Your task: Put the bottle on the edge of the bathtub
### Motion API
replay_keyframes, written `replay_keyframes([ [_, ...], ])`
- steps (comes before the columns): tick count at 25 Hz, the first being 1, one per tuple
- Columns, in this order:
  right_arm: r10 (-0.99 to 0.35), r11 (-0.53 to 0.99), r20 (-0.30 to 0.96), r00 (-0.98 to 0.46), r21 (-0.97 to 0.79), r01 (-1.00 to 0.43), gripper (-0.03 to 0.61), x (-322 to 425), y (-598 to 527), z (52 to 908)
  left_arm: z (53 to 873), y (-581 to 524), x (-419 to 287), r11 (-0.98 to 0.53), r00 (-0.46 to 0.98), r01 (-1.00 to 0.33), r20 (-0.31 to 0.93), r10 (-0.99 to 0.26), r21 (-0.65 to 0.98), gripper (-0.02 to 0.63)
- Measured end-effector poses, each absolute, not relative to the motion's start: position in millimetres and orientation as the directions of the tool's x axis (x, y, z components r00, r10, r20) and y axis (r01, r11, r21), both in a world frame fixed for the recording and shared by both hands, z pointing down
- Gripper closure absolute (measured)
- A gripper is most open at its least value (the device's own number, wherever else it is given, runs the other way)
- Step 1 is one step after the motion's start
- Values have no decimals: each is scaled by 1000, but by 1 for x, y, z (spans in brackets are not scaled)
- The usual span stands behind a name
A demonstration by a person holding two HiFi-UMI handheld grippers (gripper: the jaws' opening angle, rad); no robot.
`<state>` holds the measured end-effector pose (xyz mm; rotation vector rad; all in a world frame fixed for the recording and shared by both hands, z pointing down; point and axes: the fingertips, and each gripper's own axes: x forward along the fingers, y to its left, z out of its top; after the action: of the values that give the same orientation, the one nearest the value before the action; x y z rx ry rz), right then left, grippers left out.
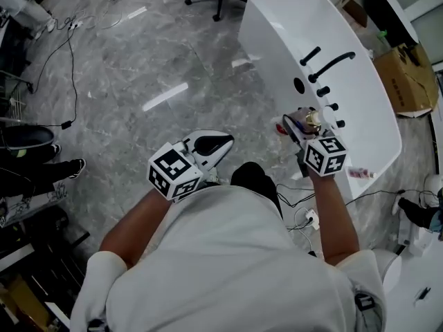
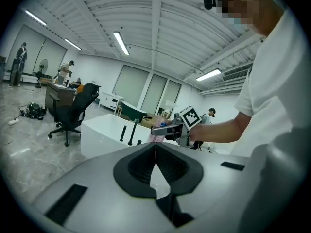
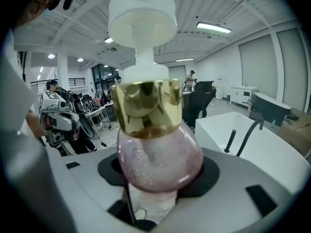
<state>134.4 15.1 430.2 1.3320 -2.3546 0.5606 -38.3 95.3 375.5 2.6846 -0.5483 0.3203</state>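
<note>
Right gripper (image 3: 158,178) clamped on pink bottle (image 3: 160,161), bathtub (image 3: 257,149) beyond

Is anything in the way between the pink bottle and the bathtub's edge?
Nothing visible blocks it. The right tool holds the bottle close by the bathtub edge. Just steer clear of the black taps standing on that edge.

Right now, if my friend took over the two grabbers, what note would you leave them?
Left gripper: shut, nothing in it, held low near the person's body.
Right gripper: shut on the pink bottle with the gold collar.
Bathtub: white, ahead and to the right. The bottle is in the air by its near edge.
Done: bottle picked up.
Left: set it on the tub's edge and let go.
</note>
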Motion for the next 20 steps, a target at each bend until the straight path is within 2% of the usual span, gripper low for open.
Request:
replay_keyframes([
  [11,-728,439,512,-456,-163,-884,341,148,-145,462,393,-13,-63,-783,853,-511,323,-410,354,595],
  [20,-736,398,538,-411,-147,-905,341,215,-304,506,394,-128,-19,-736,815,-569,371,-445,367,595],
])
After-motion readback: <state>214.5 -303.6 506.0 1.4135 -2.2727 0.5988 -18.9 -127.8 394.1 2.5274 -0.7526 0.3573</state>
